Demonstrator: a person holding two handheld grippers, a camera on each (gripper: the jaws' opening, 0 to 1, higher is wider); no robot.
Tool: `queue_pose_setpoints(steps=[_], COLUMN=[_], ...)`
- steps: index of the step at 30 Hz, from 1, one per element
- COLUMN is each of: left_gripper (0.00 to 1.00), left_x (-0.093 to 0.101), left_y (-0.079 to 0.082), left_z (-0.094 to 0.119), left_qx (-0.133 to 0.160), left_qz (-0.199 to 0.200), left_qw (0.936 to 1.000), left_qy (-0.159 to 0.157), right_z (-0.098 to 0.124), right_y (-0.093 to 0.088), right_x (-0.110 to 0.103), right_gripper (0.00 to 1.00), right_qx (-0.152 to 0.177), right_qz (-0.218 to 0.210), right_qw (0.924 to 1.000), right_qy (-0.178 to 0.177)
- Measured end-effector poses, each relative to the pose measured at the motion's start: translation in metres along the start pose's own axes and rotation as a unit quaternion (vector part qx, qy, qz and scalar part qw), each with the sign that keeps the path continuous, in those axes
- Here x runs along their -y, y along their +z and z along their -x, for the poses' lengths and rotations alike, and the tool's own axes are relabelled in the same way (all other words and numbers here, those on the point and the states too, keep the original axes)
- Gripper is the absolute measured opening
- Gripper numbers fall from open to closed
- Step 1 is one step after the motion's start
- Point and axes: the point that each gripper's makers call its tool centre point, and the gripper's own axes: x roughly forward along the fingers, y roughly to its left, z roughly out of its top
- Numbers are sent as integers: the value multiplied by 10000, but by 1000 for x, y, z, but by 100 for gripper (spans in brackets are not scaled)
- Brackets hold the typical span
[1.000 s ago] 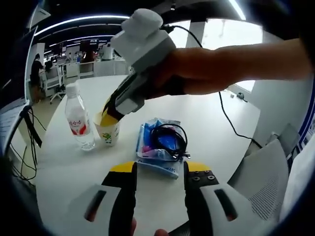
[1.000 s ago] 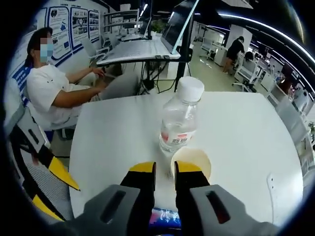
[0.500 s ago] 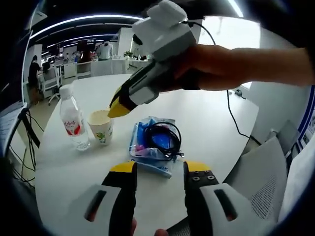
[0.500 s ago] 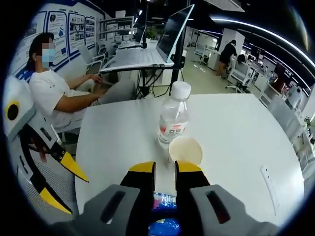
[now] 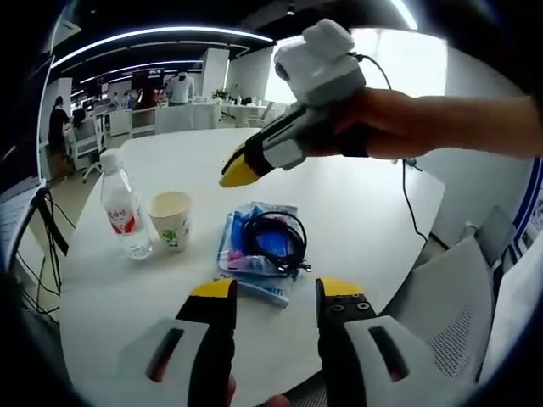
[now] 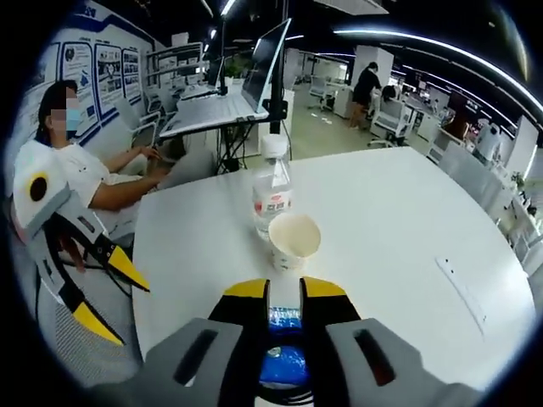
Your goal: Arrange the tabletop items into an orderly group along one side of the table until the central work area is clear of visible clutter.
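Two grippers over a white table (image 5: 365,212).

Beside the cup (image 5: 170,219): bottle (image 5: 121,214), blue packet (image 5: 254,250) under a black cable (image 5: 276,240). Left gripper (image 5: 275,298) spread; right gripper (image 6: 284,292) apparently nearly closed, empty.

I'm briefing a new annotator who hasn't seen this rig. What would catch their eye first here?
In the left gripper view, the right gripper held in a hand hangs above the white table. Below it lies a blue packet with a coiled black cable on top, beside a paper cup and a water bottle.

left hand-held gripper (image 5: 273,292) open, right hand-held gripper (image 6: 284,288) nearly closed
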Motion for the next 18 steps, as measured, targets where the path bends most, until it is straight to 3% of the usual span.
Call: queue_pose_setpoints(steps=[6,18], left_gripper=[36,36], left_x=[3,-2], left_y=[-2,-6], left_z=[0,6], left_qx=[-36,-36], left_qz=[6,46], left_qw=[10000,10000], left_qy=[-27,42], right_z=[14,34], right_y=[-13,-61], right_x=[0,-17], right_gripper=[12,12], right_qx=[73,-86], right_qz=[-171,-401], right_qw=[9997,9989], right_qy=[-140,-237])
